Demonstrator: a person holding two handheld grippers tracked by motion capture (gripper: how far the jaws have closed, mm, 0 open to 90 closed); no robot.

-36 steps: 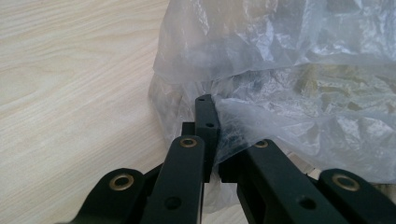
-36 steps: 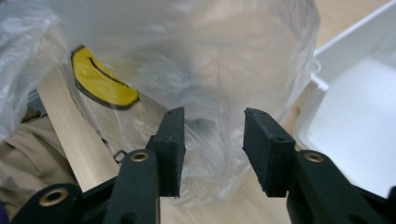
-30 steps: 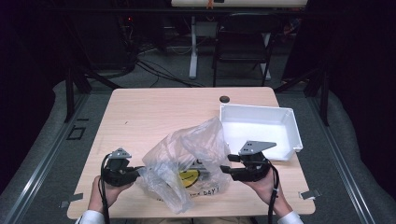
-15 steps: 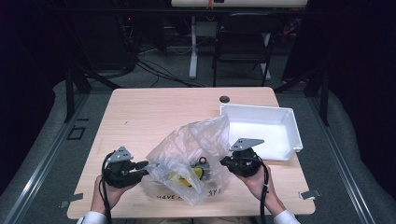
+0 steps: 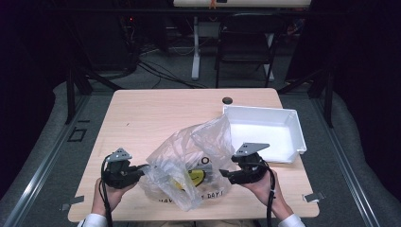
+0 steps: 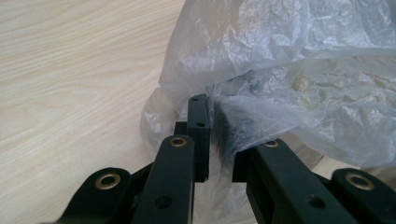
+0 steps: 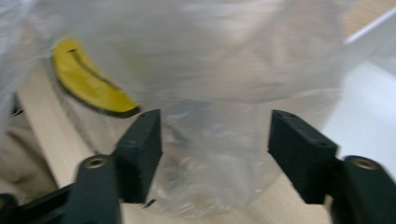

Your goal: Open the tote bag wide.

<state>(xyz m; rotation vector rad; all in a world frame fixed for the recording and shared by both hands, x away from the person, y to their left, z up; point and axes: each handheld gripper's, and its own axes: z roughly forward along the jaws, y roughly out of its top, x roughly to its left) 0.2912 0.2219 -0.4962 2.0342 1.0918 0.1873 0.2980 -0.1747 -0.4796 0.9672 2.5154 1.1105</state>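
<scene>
Pinching crinkled film at the left edge of a clear plastic bag [image 5: 189, 165], the left gripper [image 6: 210, 135] holds its jaws pressed together. Right gripper [image 7: 215, 149] spread wide against the bag's right side. Bag sits near-centre on the pale wood table [image 5: 151, 113], beside a white rectangular tray [image 5: 288, 137].

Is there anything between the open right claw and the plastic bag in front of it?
Nothing visible. The right claw stands open with the plastic bag directly ahead of its jaws.

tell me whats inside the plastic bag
Through the clear plastic bag a yellow round shape with black markings shows, though it may be print on the bag. Crumpled folds cover the rest, so any contents stay hidden.
</scene>
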